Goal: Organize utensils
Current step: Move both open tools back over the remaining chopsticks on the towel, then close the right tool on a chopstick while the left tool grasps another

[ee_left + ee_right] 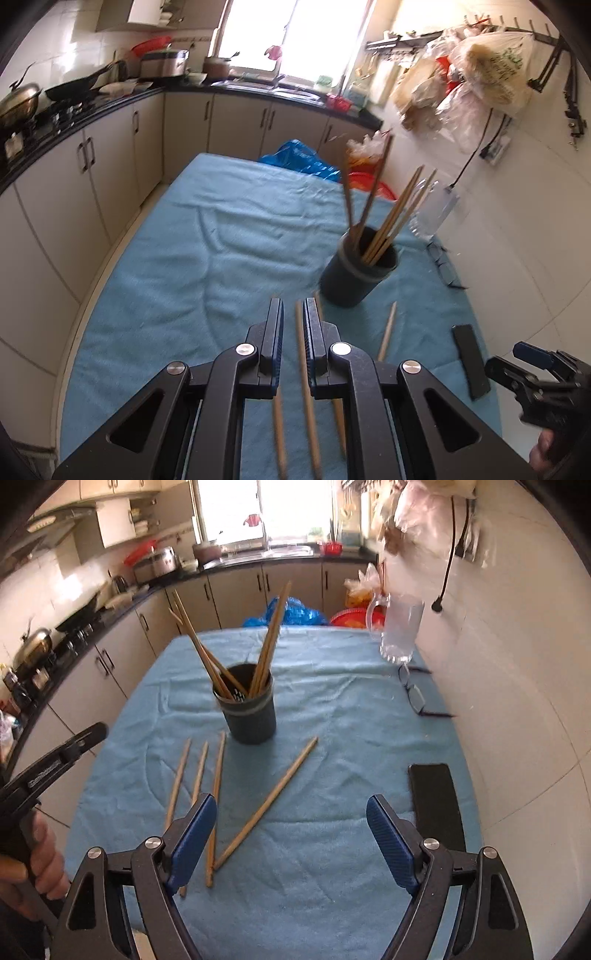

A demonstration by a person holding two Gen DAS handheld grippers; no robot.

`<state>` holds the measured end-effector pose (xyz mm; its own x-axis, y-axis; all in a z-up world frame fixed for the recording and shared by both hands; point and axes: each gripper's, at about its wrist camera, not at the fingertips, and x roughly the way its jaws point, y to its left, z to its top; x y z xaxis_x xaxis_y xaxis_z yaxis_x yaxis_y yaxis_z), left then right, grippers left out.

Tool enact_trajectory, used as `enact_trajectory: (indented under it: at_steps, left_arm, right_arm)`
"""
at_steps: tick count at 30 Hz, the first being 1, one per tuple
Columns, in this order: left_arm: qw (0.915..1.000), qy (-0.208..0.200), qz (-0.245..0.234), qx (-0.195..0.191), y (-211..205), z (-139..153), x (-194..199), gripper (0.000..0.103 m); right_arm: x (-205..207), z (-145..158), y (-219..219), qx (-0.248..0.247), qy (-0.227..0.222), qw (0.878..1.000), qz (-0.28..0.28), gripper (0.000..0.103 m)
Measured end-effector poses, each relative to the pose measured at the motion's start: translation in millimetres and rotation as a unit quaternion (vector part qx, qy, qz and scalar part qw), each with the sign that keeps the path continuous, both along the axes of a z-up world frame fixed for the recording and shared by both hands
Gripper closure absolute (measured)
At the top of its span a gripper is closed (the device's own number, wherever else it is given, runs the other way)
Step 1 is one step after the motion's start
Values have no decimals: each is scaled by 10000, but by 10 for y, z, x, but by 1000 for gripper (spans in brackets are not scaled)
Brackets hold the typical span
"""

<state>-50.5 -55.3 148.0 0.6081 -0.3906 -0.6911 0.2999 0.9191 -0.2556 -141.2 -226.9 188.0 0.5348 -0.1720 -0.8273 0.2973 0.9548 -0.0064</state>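
Observation:
A dark round holder (251, 720) stands on the blue cloth (343, 716) with several chopsticks (269, 642) upright in it; the left wrist view has the holder (354, 280) ahead to the right. Several loose chopsticks (216, 801) lie flat on the cloth in front of it, one (266, 805) angled away to the right. My right gripper (291, 805) hovers open over these, nothing between its fingers. My left gripper (293, 306) is shut and holds nothing; a loose chopstick (304, 369) on the cloth shows through its narrow gap.
A black phone (436, 805) lies on the cloth by the right edge, with folded glasses (415, 698) and a clear glass jug (400, 631) further back. A white tiled wall runs along the right. Blue and red bags (291, 613) sit behind the table; cabinets line the left.

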Motion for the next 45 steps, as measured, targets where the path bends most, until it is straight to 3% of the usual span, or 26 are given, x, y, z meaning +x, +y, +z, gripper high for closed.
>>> enact_trajectory:
  at_steps: [1,3,4,10,18,20,24,26,32,36,40,45]
  left_arm:
    - [10000,14,29,12,22,-19,-17,93]
    - [9999,39,80,59,74,-65,-48,93]
    - [9999,56,103,90,104,-92,-65,93]
    - [9991,196,252,275,266,-205,-148,93]
    - [9975,312,454,441,529,-294,-250,93]
    - [9971,356,481,471,558,-319,-251,93]
    - [9970,458,420,468,551,-377,-205,93]
    - [9969,548,335,456,503,-429,-165,90]
    - [9964,699,127,459,258,-586,-34,87]
    - [9958,784,87,470,102,-690,66,87]
    - [9949,899,129,435,-14,-788,179,87]
    - [9941,973,156,463,-97,-844,253,87]
  right_arm:
    - [38,-72,-28,12,171,9998,-56,17]
    - [124,-270,-134,225,430,9987,-148,35]
    - [177,-407,-187,215,550,9980,-246,38]
    - [467,-1121,-303,605,1022,9908,-651,42]
    - [860,-1483,-186,976,1300,9840,-725,42]
    - [894,-1491,-102,786,1302,9862,-653,44]
    - [872,-1482,-55,591,1468,9860,-523,68]
    - [811,-1467,-125,654,1520,9852,-458,71]
    - [578,-1449,-506,455,1532,9861,-447,71]
    - [497,-1383,-733,814,1223,9876,-546,68]
    - [610,-1346,-792,737,922,9915,-542,63]
    - [837,-1409,-884,696,962,9917,-487,63]
